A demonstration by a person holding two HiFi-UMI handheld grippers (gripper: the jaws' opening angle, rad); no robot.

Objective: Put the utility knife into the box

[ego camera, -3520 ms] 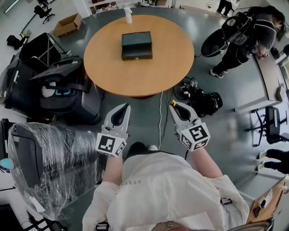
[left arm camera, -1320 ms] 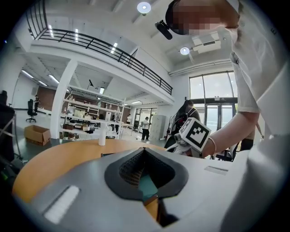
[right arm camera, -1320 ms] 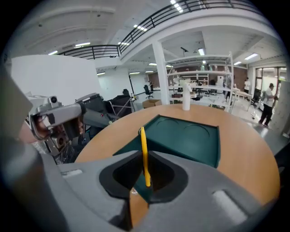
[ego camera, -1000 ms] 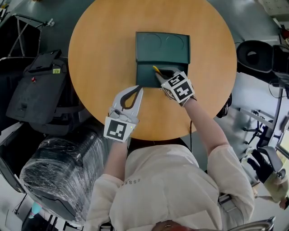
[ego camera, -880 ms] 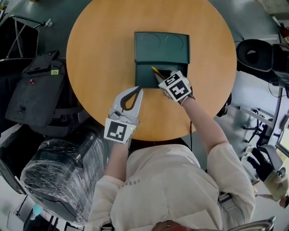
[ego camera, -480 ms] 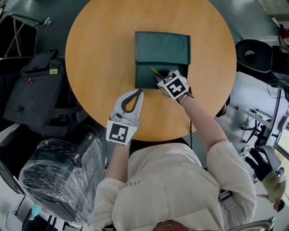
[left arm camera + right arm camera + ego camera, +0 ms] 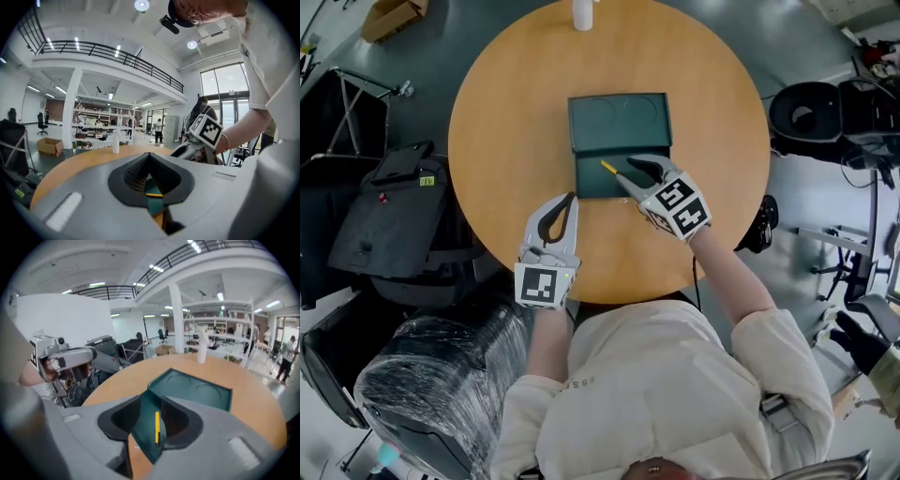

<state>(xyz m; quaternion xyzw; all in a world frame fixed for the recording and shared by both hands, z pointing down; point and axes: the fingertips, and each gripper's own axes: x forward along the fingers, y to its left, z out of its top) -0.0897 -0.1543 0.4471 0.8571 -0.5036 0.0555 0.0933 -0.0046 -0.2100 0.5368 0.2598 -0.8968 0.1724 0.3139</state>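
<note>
Seen from above, a round counter [image 7: 487,112] of light wood stands on a grey floor [image 7: 441,47]. Near its middle sits a dark green box [image 7: 619,122], open, its lid with two round impressions lying toward the far side and its tray toward the near side. A white bottle [image 7: 582,13] stands upright at the counter's far edge, well apart from the box.

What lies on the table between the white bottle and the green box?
Nothing stands there: only bare wood of the table lies between the white bottle and the green box, as the head view shows.
</note>
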